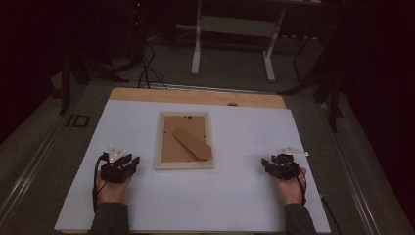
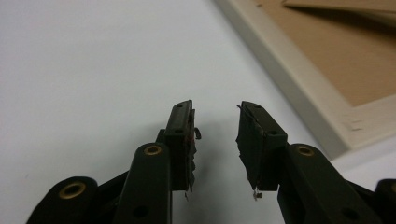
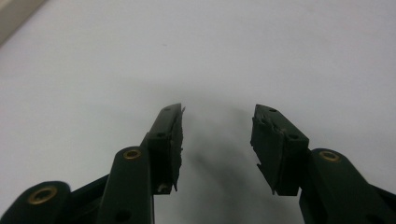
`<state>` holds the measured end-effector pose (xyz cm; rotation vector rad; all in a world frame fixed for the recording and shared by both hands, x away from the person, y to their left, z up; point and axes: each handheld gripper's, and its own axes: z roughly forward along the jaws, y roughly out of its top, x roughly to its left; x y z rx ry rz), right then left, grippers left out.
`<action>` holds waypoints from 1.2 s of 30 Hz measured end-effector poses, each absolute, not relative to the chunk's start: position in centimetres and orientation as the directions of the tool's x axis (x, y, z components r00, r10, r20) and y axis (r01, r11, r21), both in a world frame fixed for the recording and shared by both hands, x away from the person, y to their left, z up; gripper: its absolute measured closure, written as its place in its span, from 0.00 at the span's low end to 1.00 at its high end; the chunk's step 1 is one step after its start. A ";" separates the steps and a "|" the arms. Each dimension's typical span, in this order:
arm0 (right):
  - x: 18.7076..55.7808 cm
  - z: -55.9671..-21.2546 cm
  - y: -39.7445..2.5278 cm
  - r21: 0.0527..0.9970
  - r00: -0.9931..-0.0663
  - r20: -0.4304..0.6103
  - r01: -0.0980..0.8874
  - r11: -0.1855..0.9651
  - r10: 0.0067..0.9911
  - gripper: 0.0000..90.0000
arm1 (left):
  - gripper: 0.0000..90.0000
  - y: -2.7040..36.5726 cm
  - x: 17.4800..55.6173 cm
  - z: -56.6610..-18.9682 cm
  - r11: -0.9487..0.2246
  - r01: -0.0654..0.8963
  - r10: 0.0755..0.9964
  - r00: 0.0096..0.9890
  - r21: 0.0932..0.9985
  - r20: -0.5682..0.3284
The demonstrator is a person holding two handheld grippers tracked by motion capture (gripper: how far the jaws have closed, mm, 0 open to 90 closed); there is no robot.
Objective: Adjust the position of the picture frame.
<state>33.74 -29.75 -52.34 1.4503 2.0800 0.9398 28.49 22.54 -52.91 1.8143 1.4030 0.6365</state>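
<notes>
Picture frame lies face down, brown backing and stand uppermost, at the centre of the white bench, the left claw released and empty just beside its lower left corner, the right claw likewise released, well apart to the right

The picture frame, at the centre of the high view, looks like pale, matt wood; its backing board is brown, dull cardboard or fibreboard, with a cardboard-like stand flap lying across it. The table cover is white, smooth and matt (paper or laminate, hard to tell), with a bare wooden table edge along its far side. The left gripper and right gripper look like black matt plastic with brass-coloured rivets; their pads are worn and ragged.
</notes>
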 end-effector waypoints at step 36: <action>33.8 -51.4 -27.2 0.734 -0.473 -0.011 0.594 0.328 0.881 0.69 | 1.00 21.2 29.2 -52.5 -0.194 0.620 0.915 0.394 0.760 -0.088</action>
